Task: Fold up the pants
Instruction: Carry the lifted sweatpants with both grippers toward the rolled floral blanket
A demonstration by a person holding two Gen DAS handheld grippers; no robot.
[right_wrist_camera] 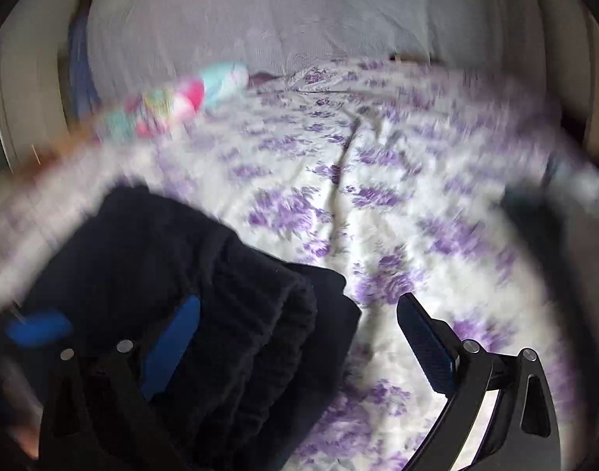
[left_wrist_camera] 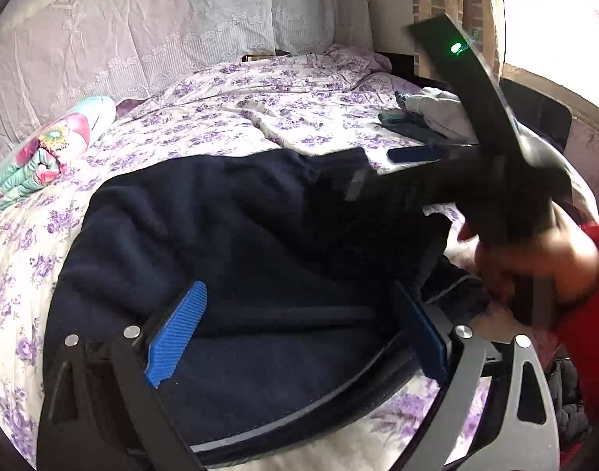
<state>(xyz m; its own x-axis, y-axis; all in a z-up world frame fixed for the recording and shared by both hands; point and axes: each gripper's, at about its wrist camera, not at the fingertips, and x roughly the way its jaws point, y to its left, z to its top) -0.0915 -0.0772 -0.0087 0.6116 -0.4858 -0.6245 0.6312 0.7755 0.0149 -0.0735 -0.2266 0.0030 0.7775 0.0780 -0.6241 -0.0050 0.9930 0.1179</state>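
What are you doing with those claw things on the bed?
A person is folding dark pants on a flowered bed sheet, with a claw in each hand. The left claw is wide open over the pants, not pinching them. The right claw is open too, with the pants' ribbed edge between its fingers. A grey garment lies farther back.

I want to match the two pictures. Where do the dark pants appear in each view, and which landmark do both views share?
Left wrist view: the pants fill the centre and lower middle, lying on the bed between this claw's blue pads.
Right wrist view: the pants are at lower left, blurred, with the ribbed cuff nearest the camera.
Shared landmark: the colourful folded quilt, at the left edge and at upper left.
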